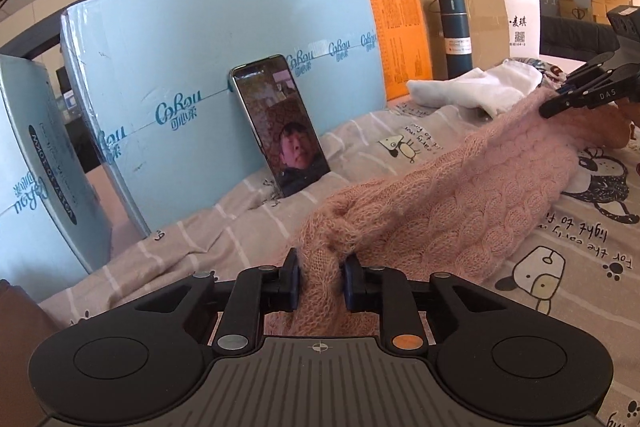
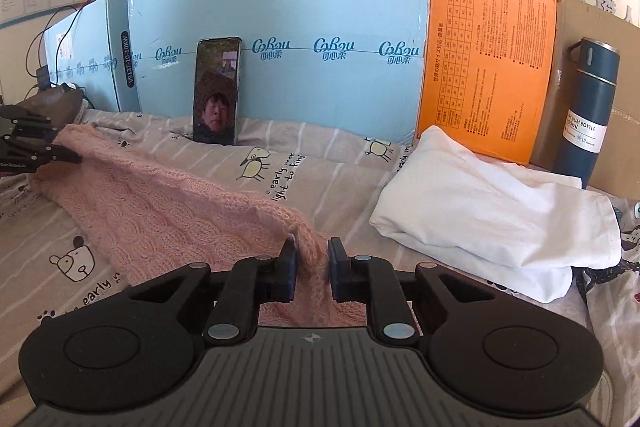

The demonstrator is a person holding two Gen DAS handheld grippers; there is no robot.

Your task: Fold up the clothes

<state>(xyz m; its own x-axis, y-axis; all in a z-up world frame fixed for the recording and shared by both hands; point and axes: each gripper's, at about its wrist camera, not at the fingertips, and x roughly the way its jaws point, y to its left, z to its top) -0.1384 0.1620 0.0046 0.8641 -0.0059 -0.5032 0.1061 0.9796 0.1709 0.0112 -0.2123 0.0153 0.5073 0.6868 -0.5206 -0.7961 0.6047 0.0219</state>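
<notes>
From the left wrist view, the left gripper pinches a bunched corner of the pink sweater, knit filling the gap between its pads. The sweater runs as a long band away and to the right, up toward the right gripper, which grips its far end near the folded white cloth. So the long axis lies between the two grippers, lifted along its upper edge, with the lower part draping onto the printed sheet. A phone leans on the blue box behind; a flask stands farther right.

From the right wrist view, the right gripper is closed on a thin edge of the sweater, and the fabric stretches off left to the left gripper, which touches its other end. Both hold an end; neither is nearer the middle. The white cloth lies just right of this gripper, apart from the sweater.

No basket or bin shows; the boxes are shut. I judge the coming fold depends on carrying this held edge across the sheet with the band kept taut.
</notes>
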